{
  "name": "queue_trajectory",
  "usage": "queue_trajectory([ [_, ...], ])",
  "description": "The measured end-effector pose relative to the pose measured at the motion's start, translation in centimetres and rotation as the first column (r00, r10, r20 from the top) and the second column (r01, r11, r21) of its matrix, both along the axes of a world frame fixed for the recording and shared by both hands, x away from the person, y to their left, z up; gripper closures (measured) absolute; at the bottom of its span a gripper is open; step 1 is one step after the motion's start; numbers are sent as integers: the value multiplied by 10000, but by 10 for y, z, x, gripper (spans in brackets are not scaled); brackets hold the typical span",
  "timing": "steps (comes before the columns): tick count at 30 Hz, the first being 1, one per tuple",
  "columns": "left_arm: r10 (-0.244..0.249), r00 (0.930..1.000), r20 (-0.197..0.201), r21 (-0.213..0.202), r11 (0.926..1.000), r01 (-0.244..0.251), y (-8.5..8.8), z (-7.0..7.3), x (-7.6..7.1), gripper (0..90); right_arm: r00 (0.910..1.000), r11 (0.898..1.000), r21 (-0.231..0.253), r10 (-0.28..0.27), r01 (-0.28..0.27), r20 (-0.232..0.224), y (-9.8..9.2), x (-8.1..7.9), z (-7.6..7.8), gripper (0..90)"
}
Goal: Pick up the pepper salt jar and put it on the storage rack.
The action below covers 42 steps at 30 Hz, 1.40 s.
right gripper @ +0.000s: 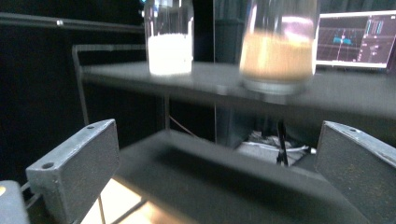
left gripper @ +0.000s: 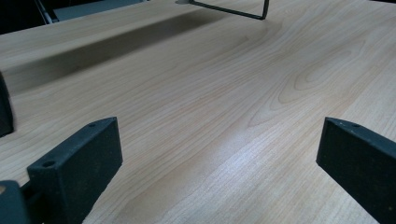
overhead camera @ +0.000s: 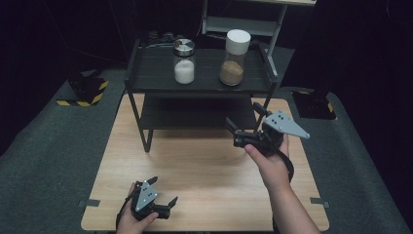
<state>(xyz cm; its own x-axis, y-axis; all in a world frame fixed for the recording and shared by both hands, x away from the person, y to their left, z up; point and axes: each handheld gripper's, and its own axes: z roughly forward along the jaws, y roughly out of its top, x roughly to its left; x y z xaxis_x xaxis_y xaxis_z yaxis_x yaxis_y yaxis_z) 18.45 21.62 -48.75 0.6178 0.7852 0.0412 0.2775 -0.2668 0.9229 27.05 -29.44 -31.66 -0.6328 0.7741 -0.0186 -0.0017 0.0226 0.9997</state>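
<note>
High view, nearest first: left gripper (overhead camera: 164, 190) down at the front edge of the pale wood-grain counter (overhead camera: 195, 161), fingers spread wide, pinching nothing. Bare wood between them in the left gripper view.

Further in: right gripper (overhead camera: 242, 118) raised over the right half of the counter, aimed at the black metal two-tier rack (overhead camera: 151, 73). Fingers (right gripper: 74, 163) likewise spread apart and empty, level with the gap between the rack's shelves in the right gripper view.

Farthest: on the top shelf, upright and well apart, a clear glass jar of brown granules with a white round lid (overhead camera: 233, 61) at right and a clear jar of white powder with a silver lid (overhead camera: 184, 63) at left. Brown jar nearer the right gripper, up and ahead of it, so likely the one to fetch.

Handling, as a judgement: rigid, smooth glass, probably slippery and breakable; about half full, so moderate weight sitting low. Best taken around the straight body just above the fill line, not by the lid, which may come loose. Keep upright.
</note>
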Motion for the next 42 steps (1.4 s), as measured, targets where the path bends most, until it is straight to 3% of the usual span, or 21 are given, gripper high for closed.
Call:
queue_trajectory([
  [9, 42, 10000, 23, 36, 10000, -42, -2, 0, 0, 7, 9985, 9992, -410, 14, -37, -550, -20, -17, -54, 3],
  [13, -47, 10000, -18, 78, 10000, 47, -1, 1, 1, 7, 9941, 9957, -928, -130, 30, -1076, -25, -25, -75, 3],
  [22, -136, 9999, 27, 167, 9998, 136, -2, 1, 2, 7, 9607, 9812, -1927, -605, 75, -2709, -32, -36, -121, 3],
  [28, -204, 9998, 50, 302, 9993, 202, -3, 2, 2, 7, 9367, 9584, -2850, -885, -126, -3389, -32, -37, -132, 6],
  [33, -207, 9997, 92, 329, 9993, 204, -4, 2, 1, 7, 9233, 9397, -3420, -1326, 14, -3604, -28, -43, -140, 7],
  [36, -213, 9997, 95, 347, 9992, 210, -4, 2, 0, 7, 9158, 9342, -3566, -1492, 70, -3729, -28, -45, -143, 7],
  [38, -202, 9997, 100, 367, 9991, 198, -4, 2, 0, 7, 9117, 9292, -3691, -1654, 163, -3761, -27, -47, -144, 15],
  [40, -241, 9996, 110, 432, 9988, 236, -5, 2, 0, 7, 9177, 9235, -3828, -1746, 268, -3568, -26, -51, -144, 11],
  [42, -250, 9996, 101, 512, 9984, 245, -6, 3, 0, 7, 9170, 9144, -4036, -1872, 317, -3521, -25, -54, -143, 11],
])
